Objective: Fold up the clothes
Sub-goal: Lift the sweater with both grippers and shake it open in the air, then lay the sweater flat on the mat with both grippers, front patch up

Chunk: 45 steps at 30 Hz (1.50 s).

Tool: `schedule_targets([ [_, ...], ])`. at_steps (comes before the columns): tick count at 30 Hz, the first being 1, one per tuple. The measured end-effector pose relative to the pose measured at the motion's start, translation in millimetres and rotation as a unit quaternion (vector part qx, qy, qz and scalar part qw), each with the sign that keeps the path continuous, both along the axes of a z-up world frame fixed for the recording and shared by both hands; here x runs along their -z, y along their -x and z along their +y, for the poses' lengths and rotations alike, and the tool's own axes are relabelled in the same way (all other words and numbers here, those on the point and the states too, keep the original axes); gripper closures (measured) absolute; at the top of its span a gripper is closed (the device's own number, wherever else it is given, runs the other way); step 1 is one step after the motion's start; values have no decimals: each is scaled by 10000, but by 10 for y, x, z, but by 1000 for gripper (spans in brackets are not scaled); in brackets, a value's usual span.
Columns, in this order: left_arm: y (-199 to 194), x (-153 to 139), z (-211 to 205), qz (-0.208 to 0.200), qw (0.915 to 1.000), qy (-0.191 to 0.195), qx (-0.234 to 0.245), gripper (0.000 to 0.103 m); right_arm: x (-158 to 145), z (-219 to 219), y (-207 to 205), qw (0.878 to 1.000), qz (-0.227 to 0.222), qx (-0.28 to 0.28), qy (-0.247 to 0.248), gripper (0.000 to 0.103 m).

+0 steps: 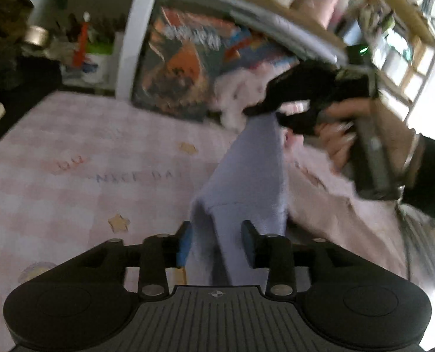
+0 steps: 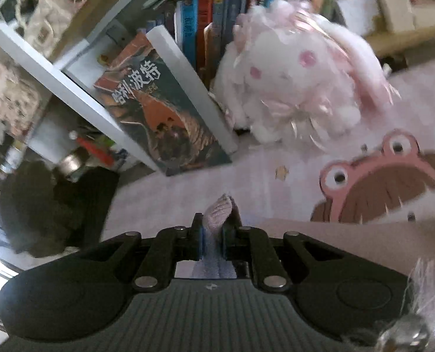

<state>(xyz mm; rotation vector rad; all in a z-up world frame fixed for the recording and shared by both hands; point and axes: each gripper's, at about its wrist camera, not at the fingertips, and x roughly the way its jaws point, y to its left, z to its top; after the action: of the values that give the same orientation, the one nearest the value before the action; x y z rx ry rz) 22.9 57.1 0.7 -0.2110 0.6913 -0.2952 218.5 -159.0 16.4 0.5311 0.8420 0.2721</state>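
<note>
The left gripper (image 1: 217, 242) points forward over the pink checked sheet (image 1: 70, 158), its blue-padded jaws spread apart with the lavender cloth (image 1: 246, 176) hanging loosely between them, nearer the left pad; whether it touches that pad is hard to tell. The cloth rises ahead and to the right, up to the right gripper (image 1: 271, 111), tilted downward in the person's hand (image 1: 339, 135), blurred by motion. In its own view the right gripper (image 2: 212, 236) has its jaws pinched on the cloth's folded edge (image 2: 221, 209). Beyond the jaws stand a leaning book (image 2: 161, 108) and a plush bunny (image 2: 293, 70), both smeared.
</note>
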Motion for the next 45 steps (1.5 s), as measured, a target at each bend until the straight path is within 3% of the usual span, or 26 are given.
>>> schedule_targets([
  [4, -20, -11, -1, -7, 10000, -29, -75, 53, 95, 210, -91, 9968, 16, -763, 255, 76],
  [5, -25, 8, -7, 23, 10000, -11, -85, 51, 94, 218, -52, 9962, -21, -830, 274, 63],
  [6, -24, 28, -26, 59, 10000, 1, -69, 50, 84, 197, 15, 9959, -131, -868, 224, 60],
  [8, -18, 71, -75, 137, 9999, 11, -16, 49, 57, 75, 218, 9955, -392, -864, 66, 60],
  [14, -2, 219, -244, 326, 9992, -240, 65, 48, 225, -301, 1043, 9836, -593, -1052, 1343, 60],
  [16, -24, 269, -311, 402, 9982, -403, 172, 42, 284, -426, 1321, 9754, -650, -1114, 1788, 60],
  [21, -11, 351, -453, 504, 9930, -1024, 309, 41, 433, -738, 2015, 9460, -785, -1258, 2883, 56],
  [26, 62, 432, -390, 712, 9915, -1066, 237, 41, 629, -769, 2331, 9044, -956, -1615, 3833, 52],
  [28, 86, 477, -369, 808, 9904, -1103, 202, 41, 677, -757, 2324, 8963, -972, -1670, 3991, 52],
  [31, 99, 512, -373, 833, 9911, -1030, 113, 44, 731, -740, 2204, 8941, -881, -1676, 4060, 56],
  [32, 101, 520, -375, 825, 9916, -990, 81, 55, 747, -739, 2155, 8939, -830, -1665, 4078, 60],
  [33, 92, 525, -371, 857, 9922, -905, 66, 76, 764, -738, 2106, 8938, -779, -1654, 4096, 61],
  [34, 79, 529, -364, 901, 9926, -807, 55, 86, 770, -748, 2069, 8960, -768, -1658, 4047, 64],
  [35, 68, 522, -343, 944, 9929, -726, 29, 101, 773, -761, 2037, 8990, -769, -1666, 3977, 78],
  [36, 72, 472, -287, 912, 9940, -610, -17, 101, 774, -781, 2004, 9040, -741, -1706, 3849, 92],
  [37, 81, 409, -221, 857, 9951, -483, -68, 101, 760, -800, 1981, 9079, -732, -1677, 3772, 97],
  [40, 95, 176, -28, 611, 9972, -349, -257, 101, 627, -885, 1939, 9128, -943, -1360, 3733, 99],
  [45, -198, -54, 228, 238, 9935, -897, -655, 101, 153, -1206, 1693, 9218, -1377, -652, 3564, 99],
])
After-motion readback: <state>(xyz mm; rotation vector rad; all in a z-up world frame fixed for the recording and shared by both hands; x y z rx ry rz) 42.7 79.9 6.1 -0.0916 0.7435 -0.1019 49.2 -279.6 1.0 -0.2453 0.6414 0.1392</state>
